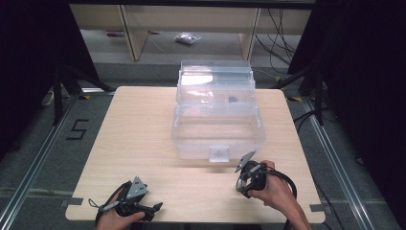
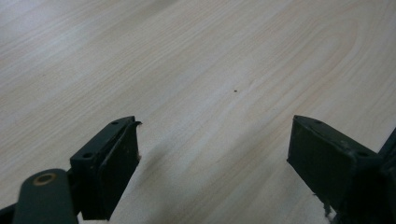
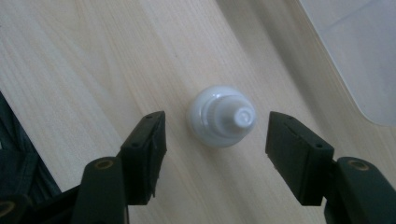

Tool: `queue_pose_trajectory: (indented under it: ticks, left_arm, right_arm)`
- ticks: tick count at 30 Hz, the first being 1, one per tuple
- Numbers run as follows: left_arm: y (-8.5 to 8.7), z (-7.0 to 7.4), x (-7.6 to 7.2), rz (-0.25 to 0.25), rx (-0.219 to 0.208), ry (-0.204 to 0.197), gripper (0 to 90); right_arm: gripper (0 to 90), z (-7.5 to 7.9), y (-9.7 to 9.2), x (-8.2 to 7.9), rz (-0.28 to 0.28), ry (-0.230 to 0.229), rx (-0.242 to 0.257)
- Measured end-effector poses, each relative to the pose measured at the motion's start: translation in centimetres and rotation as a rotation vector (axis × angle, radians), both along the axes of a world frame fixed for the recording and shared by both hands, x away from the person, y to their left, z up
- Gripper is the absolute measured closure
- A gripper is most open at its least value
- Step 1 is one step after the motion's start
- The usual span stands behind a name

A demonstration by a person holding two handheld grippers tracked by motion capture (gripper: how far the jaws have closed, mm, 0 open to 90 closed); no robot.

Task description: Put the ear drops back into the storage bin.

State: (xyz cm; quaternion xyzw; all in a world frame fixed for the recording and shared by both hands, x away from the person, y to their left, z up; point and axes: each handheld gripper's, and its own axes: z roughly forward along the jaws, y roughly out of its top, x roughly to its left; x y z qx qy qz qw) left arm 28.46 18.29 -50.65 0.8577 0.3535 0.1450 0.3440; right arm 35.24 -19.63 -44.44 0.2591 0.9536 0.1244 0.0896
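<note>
A: Here, how is the work surface laid out?

B: A pale wood-grain table (image 1: 143, 143) with rounded corners is seen standing on grey floor (image 1: 43, 143). A "5" (image 1: 77, 129) is marked in black on the floor at the table's left. Metal rails (image 1: 335, 158) are run along both sides. Dark curtains are hung left and right, and wooden furniture legs (image 1: 129, 33) with loose cables (image 1: 280, 28) are seen at the back.

A: What is placed on the table?

B: A clear box (image 1: 218, 129) with its lid raised is set at the centre, toward the far edge. A small white bottle (image 3: 223, 116) is stood upright on the bare wood, just beside the box's near corner.

A: How is the right gripper (image 3: 215, 135) set?

B: It is held above the bottle, pointed down. Its jaws are set half apart, one at each side of the bottle; no contact is seen, so nothing is grasped.

A: And the left gripper (image 2: 215, 154)?

B: It is held low over the near left edge (image 1: 143, 207). Its jaws are spread wide over bare wood, with nothing between them.
</note>
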Motion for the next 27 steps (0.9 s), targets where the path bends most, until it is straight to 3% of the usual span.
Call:
queue_pose_trajectory:
  ticks: [11,20,21,27]
  left_arm:
    - [0.0,0.0,0.0,0.001,-0.001,-0.001,15.8]
    - [0.0,0.0,0.0,0.001,-0.001,-0.001,15.9]
    - [0.0,0.0,0.0,0.001,0.0,0.0,15.9]
    - [0.0,0.0,0.0,0.0,0.001,0.0,15.9]
  right_arm:
    - [45.8,-0.1,0.7,1.0,0.038,0.025,-0.041]
    - [51.1,-0.3,1.2,1.5,0.033,0.068,-0.057]
    - [51.5,-0.4,1.2,1.7,0.054,0.082,-0.066]
    - [54.3,-0.5,1.5,1.8,0.037,0.099,-0.073]
